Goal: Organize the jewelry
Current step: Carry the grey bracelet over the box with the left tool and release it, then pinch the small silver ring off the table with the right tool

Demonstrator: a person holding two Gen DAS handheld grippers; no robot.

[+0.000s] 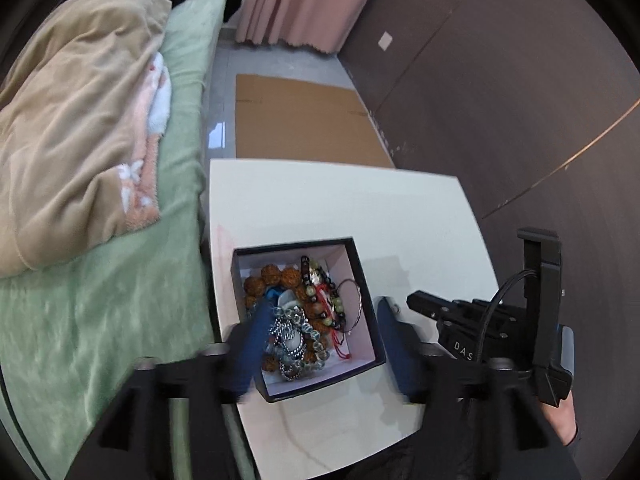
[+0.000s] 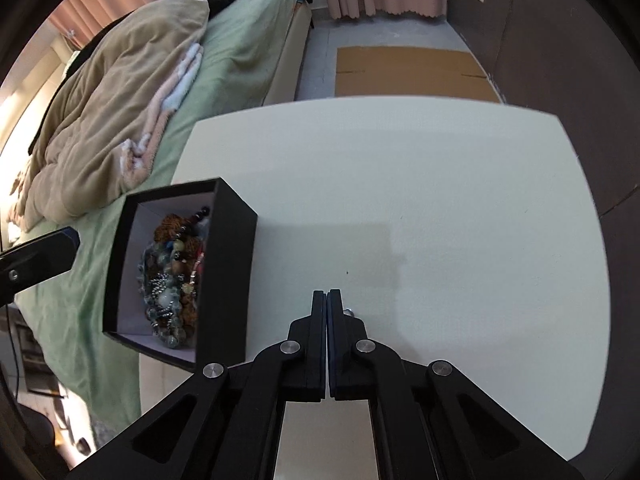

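A black box [image 1: 366, 276] with a white lining stands on the white table [image 1: 332, 204]. It holds a heap of jewelry [image 1: 304, 312]: brown bead strands, green beads, silver chains, a thin bangle. My left gripper [image 1: 324, 320] is open and hovers over the box, its left finger above the heap, its right finger outside the box's right wall. In the right wrist view the box [image 2: 232, 264] is at the left with the jewelry [image 2: 176, 276] inside. My right gripper [image 2: 327, 296] is shut, low over the table right of the box. A small silver thing shows beside its tip.
A bed with a green sheet [image 1: 100, 312] and a tan blanket [image 1: 80, 120] lies left of the table. Flat cardboard [image 1: 304, 120] lies on the floor beyond. A dark wall [image 1: 500, 80] runs along the right. Pink curtains [image 1: 304, 0] hang at the back.
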